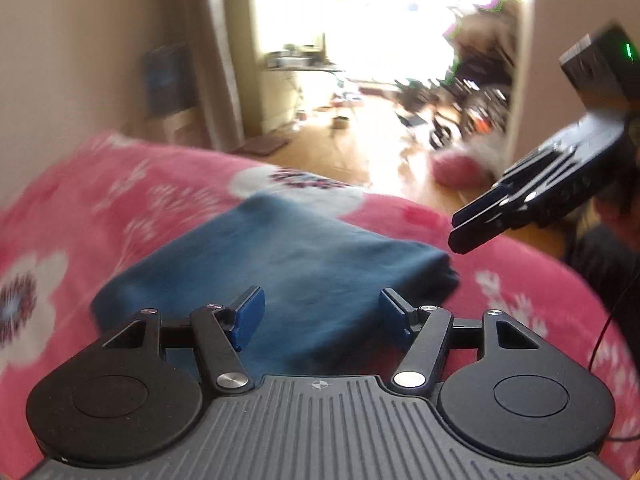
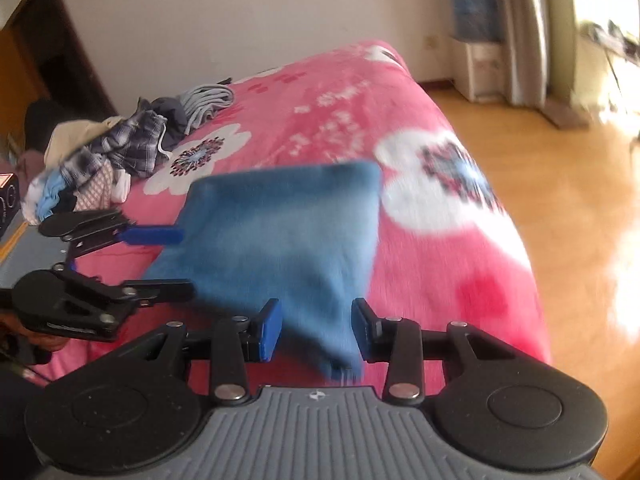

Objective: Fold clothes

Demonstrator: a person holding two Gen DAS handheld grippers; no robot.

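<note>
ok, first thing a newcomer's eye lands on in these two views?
The folded blue cloth in the middle of the pink flowered blanket, with nothing gripping it. Then the two grippers beside it, the left gripper and right gripper, jaws apart. After that, the heap of unfolded clothes at the bed's far left in the right wrist view.

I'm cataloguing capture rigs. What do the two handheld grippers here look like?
Both match: the left gripper and right gripper have black scissor-like linkage arms with silver pivot pins, blue finger pads, round black discs either side, and a ribbed grey body bearing a small crosshair mark. A green light glows on the right one.
</note>
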